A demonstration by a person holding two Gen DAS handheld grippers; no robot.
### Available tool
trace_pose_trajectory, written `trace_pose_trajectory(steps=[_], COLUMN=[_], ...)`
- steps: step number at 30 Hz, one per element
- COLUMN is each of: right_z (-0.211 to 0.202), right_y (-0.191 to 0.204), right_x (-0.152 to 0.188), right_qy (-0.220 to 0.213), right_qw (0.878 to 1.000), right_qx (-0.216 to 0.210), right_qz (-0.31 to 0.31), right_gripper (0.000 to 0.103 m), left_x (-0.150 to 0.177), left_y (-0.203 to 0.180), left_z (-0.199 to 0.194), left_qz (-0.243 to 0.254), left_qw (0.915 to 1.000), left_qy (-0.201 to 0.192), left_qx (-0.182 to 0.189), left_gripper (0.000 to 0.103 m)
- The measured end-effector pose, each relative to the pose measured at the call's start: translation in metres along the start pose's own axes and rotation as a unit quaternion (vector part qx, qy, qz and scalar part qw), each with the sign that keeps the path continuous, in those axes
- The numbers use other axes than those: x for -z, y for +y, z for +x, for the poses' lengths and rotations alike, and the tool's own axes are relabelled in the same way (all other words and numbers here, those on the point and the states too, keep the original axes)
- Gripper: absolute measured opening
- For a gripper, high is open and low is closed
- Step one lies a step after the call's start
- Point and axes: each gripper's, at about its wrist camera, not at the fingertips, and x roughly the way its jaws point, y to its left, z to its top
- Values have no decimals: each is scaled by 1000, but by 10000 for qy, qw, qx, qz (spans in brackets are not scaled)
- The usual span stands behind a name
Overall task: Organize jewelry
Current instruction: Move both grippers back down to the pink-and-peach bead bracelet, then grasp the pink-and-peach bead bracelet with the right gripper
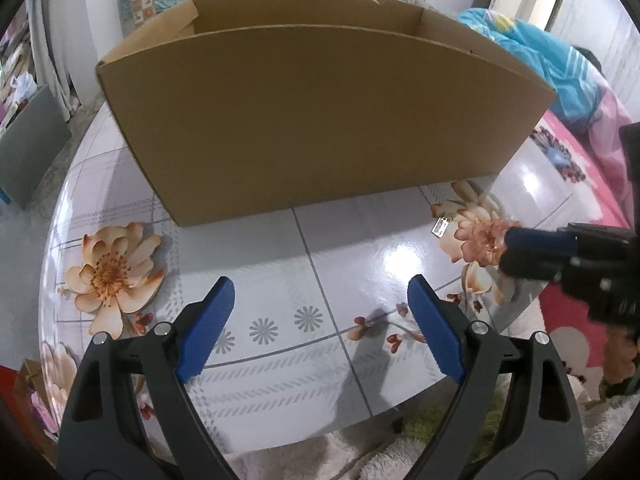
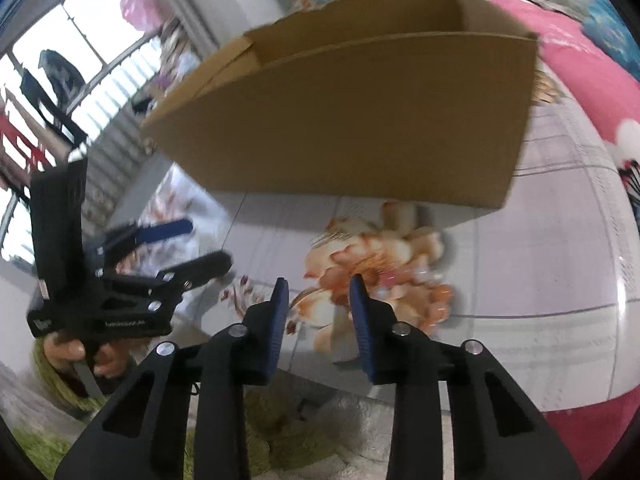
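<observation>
A: L tongs?
B: Left gripper (image 1: 320, 280) has jaws wide apart, nothing btwn the blue pads (image 1: 208, 328), just bare table (image 1: 340, 248) under them. Tilted down at the tabletop.

A: R tongs?
B: Right gripper (image 2: 319, 280) has jaws part-way apart w/ a clear gap and nothing clamped. Wrist view is blurry, only the printed flower (image 2: 376, 264) shows thru the gap. From the left cam it comes in from the right edge, tips low over that same flower.

A: Jewelry?
B: Small silver jewelry piece (image 1: 440, 226) lies flat on the table, just beside the flower print and near the R tips, not touching them. It's off the near right corner of the cardboard box (image 1: 320, 120), outside it. Can't tell what type, too small. Can't pick it out in the right cam bc of blur.

A: Box?
B: Open top, upright, behind both grippers. Inside isn't visible.

A: Other stuff?
B: Hand (image 2: 72, 354) grips the L handle. Glossy floral table cover, pink cloth (image 2: 580, 80) past the table's right edge.
</observation>
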Motion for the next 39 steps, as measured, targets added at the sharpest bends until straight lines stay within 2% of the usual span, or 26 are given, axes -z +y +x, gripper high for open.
trace_pose_trajectory(steps=[5,12,15,23,31,35,39], right_z=[3,-10,-9,-11,-14,-9,1], right_y=[10,-7,-11,-19,-12,-1,4], right_x=[6,8,4,14,20,17,17], right_qy=[159,87,86,43,-29,-18,150], right_qw=[9996,9998,9996,9994,9984,9966,9934], right_qx=[81,184,217,252,560,732,969], right_qz=[-236,-22,130,249,-31,-378,-589], right_gripper=[29,30,36,36,36,34,24], left_x=[1,5,9,9,10,5,0], left_y=[-9,-39,-49,-47,-42,-38,-41], left_z=[6,14,17,22,22,22,27], left_qz=[97,471,595,448,410,376,341], left_qw=[9999,9985,9977,9984,9984,9984,9983], left_qy=[76,39,67,140,203,243,275], left_qx=[-82,-263,-314,-299,-333,-349,-374], left_gripper=[84,85,89,95,95,95,95])
